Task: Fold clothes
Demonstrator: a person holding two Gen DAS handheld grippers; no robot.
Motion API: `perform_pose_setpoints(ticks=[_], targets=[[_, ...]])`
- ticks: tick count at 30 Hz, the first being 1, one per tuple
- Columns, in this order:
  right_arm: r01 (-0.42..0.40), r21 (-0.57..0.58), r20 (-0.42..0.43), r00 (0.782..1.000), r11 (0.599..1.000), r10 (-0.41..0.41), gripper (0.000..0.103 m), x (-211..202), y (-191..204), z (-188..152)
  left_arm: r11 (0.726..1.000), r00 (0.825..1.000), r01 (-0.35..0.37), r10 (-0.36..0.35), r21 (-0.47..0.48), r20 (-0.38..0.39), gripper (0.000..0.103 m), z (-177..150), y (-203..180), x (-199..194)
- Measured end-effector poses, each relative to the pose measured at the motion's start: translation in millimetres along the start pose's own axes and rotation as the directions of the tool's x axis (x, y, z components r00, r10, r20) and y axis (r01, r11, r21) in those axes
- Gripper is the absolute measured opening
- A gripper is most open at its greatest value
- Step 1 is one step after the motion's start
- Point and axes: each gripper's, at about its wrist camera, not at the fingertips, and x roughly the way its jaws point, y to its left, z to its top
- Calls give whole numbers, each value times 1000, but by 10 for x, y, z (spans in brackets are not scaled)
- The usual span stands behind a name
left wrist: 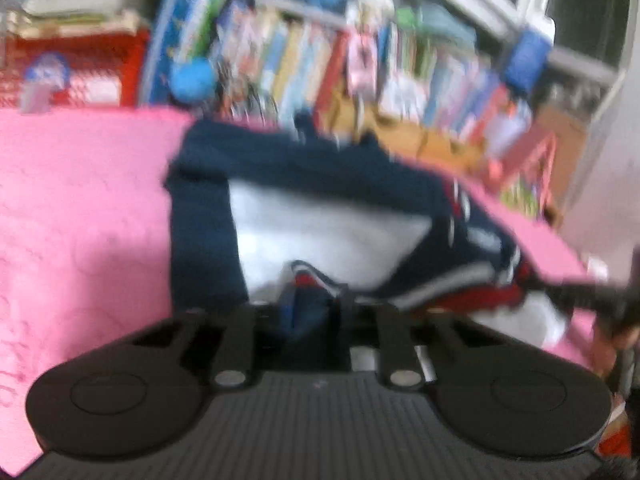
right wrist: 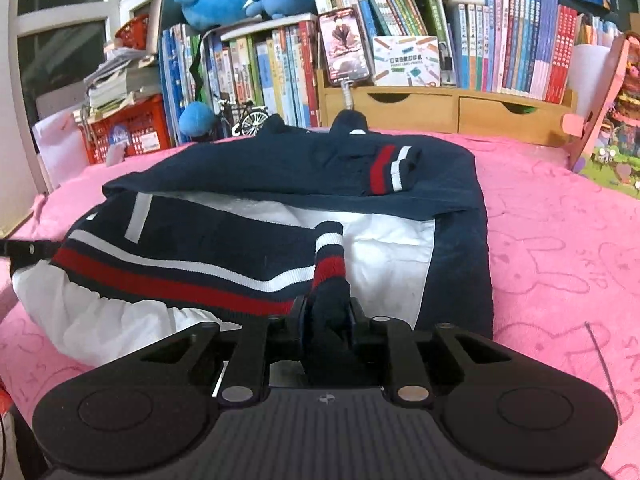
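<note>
My right fingers (right wrist: 326,316) pinched the navy jacket's (right wrist: 280,168) striped cuff (right wrist: 329,256); my left fingers (left wrist: 310,312) pinched its near hem on the pink bed (right wrist: 560,240).

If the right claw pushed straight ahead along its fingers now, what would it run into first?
Probably the navy jacket's striped sleeve cuff, which the right claw already pinches; just beyond lies the jacket's white lining on the pink blanket. Depth is uncertain.

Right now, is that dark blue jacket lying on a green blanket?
No, the navy jacket lies spread on a pink blanket printed with rabbit outlines.
</note>
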Motion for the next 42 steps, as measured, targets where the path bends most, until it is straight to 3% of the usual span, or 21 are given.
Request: perform_pose_setpoints(ticks=[3, 6, 10, 12, 13, 15, 16, 18, 19, 20, 22, 24, 26, 29, 33, 35, 37, 38, 40, 41, 42], targets=[[-4, 7, 10, 1000, 1000, 4, 22, 3, -20, -14, 999, 991, 0, -6, 48, 134, 16, 128, -111, -280], [-8, 16, 15, 1000, 1000, 7, 23, 15, -33, -22, 991, 984, -39, 15, 127, 180, 17, 142, -217, -354], [-8, 21, 22, 1000, 1000, 7, 24, 12, -34, -38, 979, 987, -151, 141, 139, 79, 17, -75, -116, -92], [-7, 20, 25, 1000, 1000, 7, 26, 9, -31, -44, 965, 977, -212, 213, 156, 5, 19, -204, -35, 64], [-8, 22, 25, 1000, 1000, 8, 27, 8, -35, -43, 953, 967, -249, 254, 172, -9, 22, -245, -17, 111], [-9, 25, 26, 1000, 1000, 8, 29, 8, -39, -44, 919, 940, -333, 340, 211, -1, 47, -292, -15, 154], [-8, 26, 27, 1000, 1000, 8, 29, 8, -40, -44, 889, 917, -391, 399, 236, 17, 52, -300, -37, 165], [-3, 25, 30, 1000, 1000, 2, 29, 4, -33, -48, 803, 848, -521, 525, 289, 71, 45, -290, -108, 167], [0, 25, 31, 1000, 1000, -1, 30, 3, -31, -51, 774, 825, -557, 557, 302, 93, 43, -280, -118, 158], [3, 25, 32, 999, 1000, -4, 31, 2, -30, -54, 793, 838, -541, 537, 279, 98, 43, -262, -93, 105], [9, 25, 34, 999, 1000, -10, 32, 0, -27, -59, 882, 901, -434, 424, 185, 89, 43, -218, -7, -59], [10, 32, 33, 999, 999, -11, 34, -1, -36, -56, 952, 955, -292, 284, 88, 86, 50, -176, 53, -207], [-1, 50, 22, 1000, 999, -1, 38, -2, -73, -31, 979, 979, -193, 189, 63, 74, 57, -158, 42, -266], [-25, 99, 9, 1000, 995, 24, 50, -25, -173, 46, 984, 987, -160, 159, 82, 22, 66, -149, 0, -134], [-79, 110, 44, 996, 991, 74, 62, -70, -248, 147, 989, 985, -132, 138, 66, -100, 67, -179, 15, 209], [-99, 68, 27, 995, 993, 97, 75, -13, -211, 168, 994, 988, -106, 109, 31, -113, 66, -201, 43, 297], [-119, 26, -4, 993, 993, 119, 86, 60, -163, 163, 989, 986, -141, 144, 32, -88, 41, -181, -1, 294], [-135, 16, -19, 991, 991, 135, 87, 101, -134, 144, 982, 981, -182, 185, 48, -60, 20, -172, -32, 257], [-157, 28, -28, 987, 987, 157, 81, 144, -113, 102, 978, 980, -201, 201, 61, 5, 15, -121, -65, 129], [-143, 26, -17, 990, 989, 143, 54, 98, -93, 110, 980, 981, -190, 189, 54, 38, 14, -80, -74, 47], [-129, 25, -7, 992, 991, 129, 38, 52, -73, 118, 983, 982, -176, 172, 56, 77, 14, -27, -101, -51]])
